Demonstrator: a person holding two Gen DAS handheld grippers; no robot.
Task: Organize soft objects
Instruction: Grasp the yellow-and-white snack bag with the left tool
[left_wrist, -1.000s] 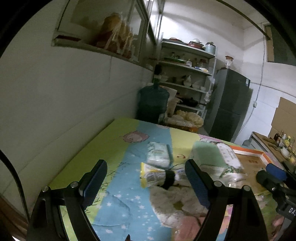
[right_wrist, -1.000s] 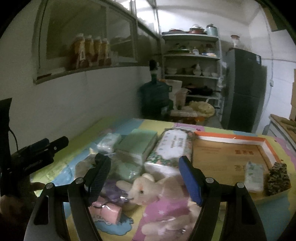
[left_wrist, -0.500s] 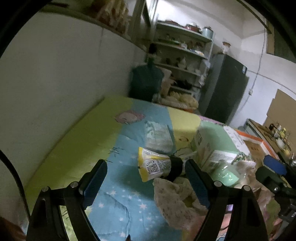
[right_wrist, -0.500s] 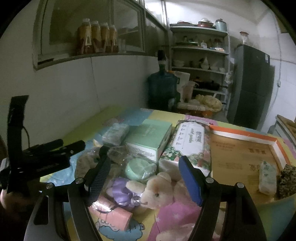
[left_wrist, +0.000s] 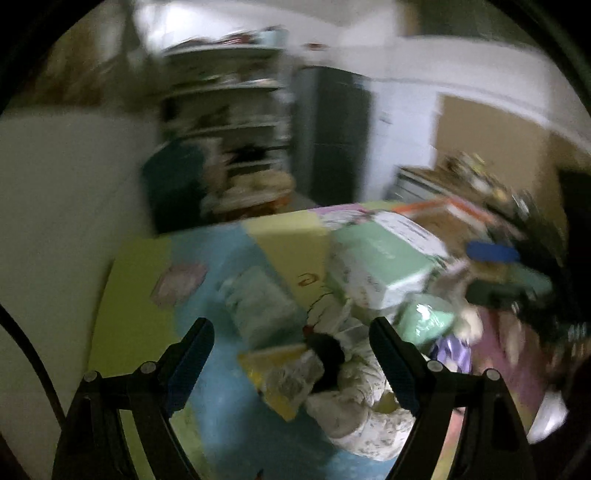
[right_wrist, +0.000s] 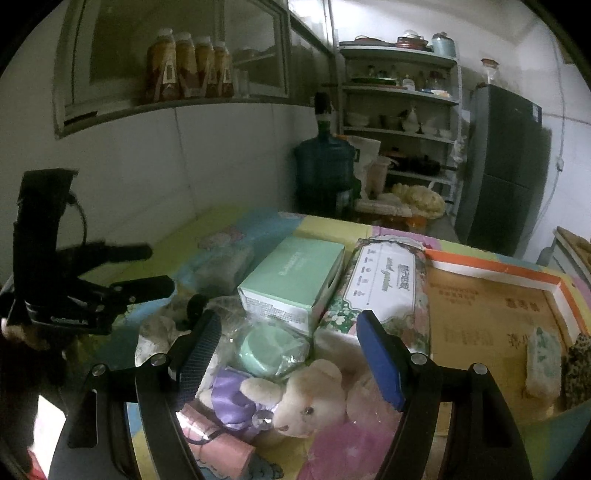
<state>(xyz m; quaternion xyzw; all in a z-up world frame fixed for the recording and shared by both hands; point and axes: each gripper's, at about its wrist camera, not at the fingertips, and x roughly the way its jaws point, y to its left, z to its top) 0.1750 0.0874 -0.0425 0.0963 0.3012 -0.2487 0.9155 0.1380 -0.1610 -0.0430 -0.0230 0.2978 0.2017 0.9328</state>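
Bench (right_wrist: 325, 225): I see a cartoon-print cloth in yellow, blue and pink over it; its left edge runs along the wall.
Cardboard tray (right_wrist: 491, 310): orange-rimmed, at the bench's right edge; a small tissue pack (right_wrist: 543, 363) and a leopard-print item (right_wrist: 578, 369) lie at its near right side.
Floral tissue pack (right_wrist: 384, 284): long, lying against the tray's left rim.
Green box (right_wrist: 295, 273): just left of the floral pack, touching it.
Plush rabbit (right_wrist: 299, 397): pale, on the pink patch near the front edge, with a purple pouch (right_wrist: 232, 391) against its left side.
Round green packet (right_wrist: 266, 347): in clear wrap, between the green box and the rabbit.
Cream plush (left_wrist: 365, 398): left of the pile; a yellow packet (left_wrist: 277, 373) lies beside it, badly blurred in my left view.
Wrapped white pack (left_wrist: 258, 302): apart on the blue patch, toward the far left corner.
Right claw (right_wrist: 284, 358): wide apart, holding nothing, above the rabbit and the round packet.
Left claw (left_wrist: 291, 365): wide apart, holding nothing, framing the yellow packet and cream plush without contact that I can confirm.
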